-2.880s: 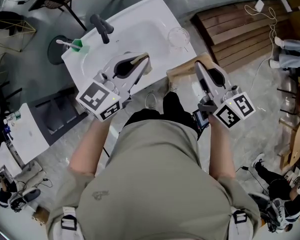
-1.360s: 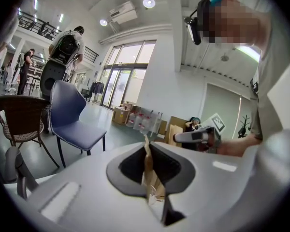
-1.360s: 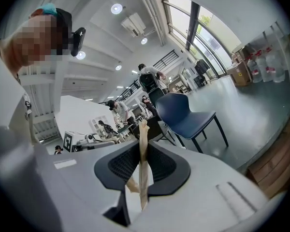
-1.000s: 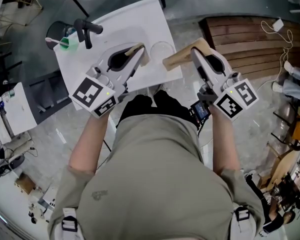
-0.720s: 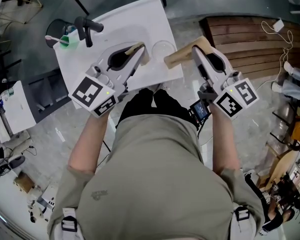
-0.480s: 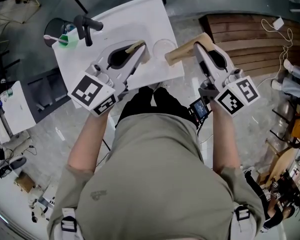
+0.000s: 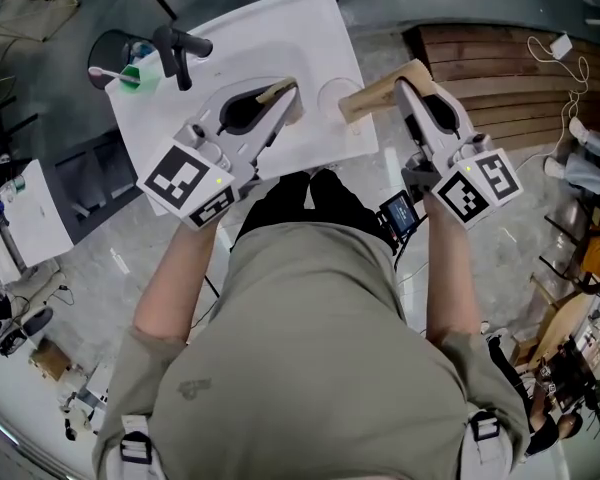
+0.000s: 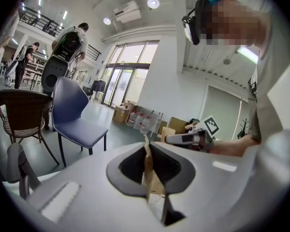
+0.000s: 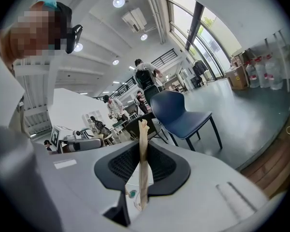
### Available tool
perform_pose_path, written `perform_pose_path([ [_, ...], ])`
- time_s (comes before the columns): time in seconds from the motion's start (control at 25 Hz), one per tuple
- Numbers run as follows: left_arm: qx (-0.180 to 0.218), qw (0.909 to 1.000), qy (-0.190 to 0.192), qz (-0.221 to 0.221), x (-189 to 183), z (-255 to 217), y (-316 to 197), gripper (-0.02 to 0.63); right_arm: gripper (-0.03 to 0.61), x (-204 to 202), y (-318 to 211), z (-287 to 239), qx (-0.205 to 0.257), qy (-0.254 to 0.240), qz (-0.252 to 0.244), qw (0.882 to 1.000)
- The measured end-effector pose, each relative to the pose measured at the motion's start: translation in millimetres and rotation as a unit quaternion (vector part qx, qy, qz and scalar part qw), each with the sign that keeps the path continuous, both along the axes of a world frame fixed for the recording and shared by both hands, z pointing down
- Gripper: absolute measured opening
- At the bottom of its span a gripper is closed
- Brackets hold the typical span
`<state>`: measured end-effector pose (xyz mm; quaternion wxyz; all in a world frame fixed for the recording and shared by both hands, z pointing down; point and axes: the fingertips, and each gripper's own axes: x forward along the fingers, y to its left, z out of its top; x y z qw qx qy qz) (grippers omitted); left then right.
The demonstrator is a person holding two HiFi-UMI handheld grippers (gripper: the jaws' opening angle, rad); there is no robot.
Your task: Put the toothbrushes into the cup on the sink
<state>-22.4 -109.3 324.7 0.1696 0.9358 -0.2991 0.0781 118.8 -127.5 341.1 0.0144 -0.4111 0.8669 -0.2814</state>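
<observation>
Both hand-held grippers are hovering over the white sink (image 7: 290,38) in the head view. The left gripper (image 7: 283,96) is sitting over the basin, and the right gripper (image 7: 375,90) is sitting at the right rim, just beside the clear cup (image 7: 332,96). The toothbrushes (image 7: 128,74), green and pale, are lying at the far left corner near the dark faucet (image 7: 177,50), well apart from both grippers. They are showing too small to count.

Left gripper view: the tan pads (image 8: 147,170) are pressing together on nothing.

Right gripper view: the tan pads (image 9: 142,163) are likewise meeting, with nothing clamped between them.

Each toothbrush is likely light, stiff and smooth. Gripping across the mid-handle is advisable, as a thin handle is prone to pivoting or slipping. The cup is probably light enough to tip if knocked.
</observation>
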Motion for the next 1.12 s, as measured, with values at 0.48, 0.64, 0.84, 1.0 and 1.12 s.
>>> perform_pose_path([
  [0.48,-0.006,1.0000,-0.002,0.006,-15,4,-15,0.015,0.061,-14,-13,16,0.009,0.035,0.010,0.999],
  [0.64,-0.008,0.9999,-0.004,0.011,-14,5,-17,0.015,0.061,-13,-12,21,0.022,0.047,0.016,0.999],
  [0.84,-0.008,0.9998,-0.007,0.014,-13,6,-18,0.015,0.061,-13,-11,29,0.030,0.058,0.019,0.998],
  [1.0,-0.010,0.9998,-0.008,0.015,-13,7,-17,0.015,0.061,-16,-9,30,0.037,0.075,0.017,0.996],
  [1.12,-0.009,0.9998,-0.009,0.014,-13,6,-17,0.015,0.061,-19,-8,31,0.051,0.092,0.013,0.994],
])
